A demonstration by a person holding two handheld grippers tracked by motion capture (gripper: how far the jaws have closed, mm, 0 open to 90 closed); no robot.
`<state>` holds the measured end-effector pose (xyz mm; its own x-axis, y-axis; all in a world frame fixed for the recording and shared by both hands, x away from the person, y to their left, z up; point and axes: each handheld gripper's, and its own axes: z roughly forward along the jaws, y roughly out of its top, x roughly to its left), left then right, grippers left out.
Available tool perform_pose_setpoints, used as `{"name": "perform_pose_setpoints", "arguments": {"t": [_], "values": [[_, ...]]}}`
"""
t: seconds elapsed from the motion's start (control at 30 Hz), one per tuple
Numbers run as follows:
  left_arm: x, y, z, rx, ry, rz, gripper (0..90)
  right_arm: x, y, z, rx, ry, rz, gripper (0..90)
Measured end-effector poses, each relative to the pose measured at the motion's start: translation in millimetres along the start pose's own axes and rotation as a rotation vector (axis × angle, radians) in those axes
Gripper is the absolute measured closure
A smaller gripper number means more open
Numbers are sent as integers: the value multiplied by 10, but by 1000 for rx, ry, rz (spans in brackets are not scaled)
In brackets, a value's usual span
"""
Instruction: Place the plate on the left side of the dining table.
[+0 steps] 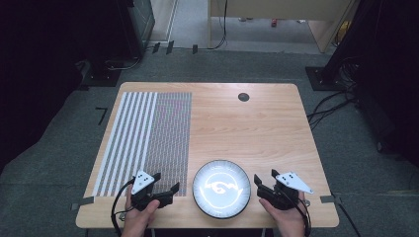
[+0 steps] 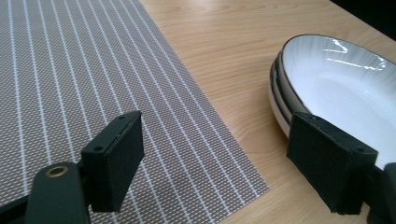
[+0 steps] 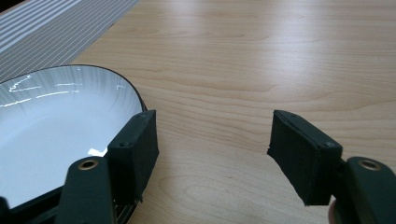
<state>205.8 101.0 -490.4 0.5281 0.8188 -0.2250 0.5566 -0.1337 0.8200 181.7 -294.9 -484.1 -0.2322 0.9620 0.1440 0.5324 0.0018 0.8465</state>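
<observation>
Two hand-held tongs rest at the near edge of a wooden table (image 1: 267, 123), one in each of a person's hands, both with their black jaws spread wide and holding nothing.

Starting at the left, the left gripper (image 1: 167, 183) sits over the near right corner of a woven placemat (image 1: 148, 138). That mat reaches away ahead of it, with bold white stripes on its far left half and a finer grey weave nearer the tongs. In the left gripper view, one jaw hangs above the mat and the other stands just in front of a plate's rim, though contact cannot be confirmed.

Between the two tongs lies the plate (image 1: 221, 188), flat on bare wood, just right of the mat and not on it. It is round, glossy white inside, with fine ribs running toward a thin dark rim, and ceiling light glares off its middle. The left gripper view shows a doubled edge (image 2: 279, 100), so this looks like two plates stacked, though that is uncertain.

To the right, the right gripper (image 1: 266, 182) waits just beside the plate (image 3: 51, 126), its left jaw at the rim and its right jaw over empty wood.

As a judgement, the work has barely begun: the plate is ungripped and off the mat, so grasping, lifting and placing all seem left to do.
</observation>
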Motion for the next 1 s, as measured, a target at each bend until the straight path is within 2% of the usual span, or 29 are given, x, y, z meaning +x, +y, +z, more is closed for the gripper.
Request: {"name": "perform_pose_setpoints", "arguments": {"t": [0.1,0.27,0.4,0.5,0.73,0.9,0.93,1.0], "values": [[-33,-2,11,4,-14,14,190,15,-5,3,-2,13,-4,384],[-90,-6,31,10,-5,33,246,28,-10,14,-7,41,12,455],[-138,-16,56,21,-12,47,260,43,-15,21,-1,59,11,474],[-181,-24,78,26,-32,53,268,71,-29,40,11,87,9,494],[-226,-34,98,30,-39,63,324,115,-47,62,19,120,12,541],[-248,-47,116,35,-58,62,352,133,-55,69,28,147,36,598],[-255,-51,122,37,-61,62,367,140,-53,64,45,161,57,639],[-273,-58,137,41,-72,64,385,150,-52,64,66,162,68,671]]}}
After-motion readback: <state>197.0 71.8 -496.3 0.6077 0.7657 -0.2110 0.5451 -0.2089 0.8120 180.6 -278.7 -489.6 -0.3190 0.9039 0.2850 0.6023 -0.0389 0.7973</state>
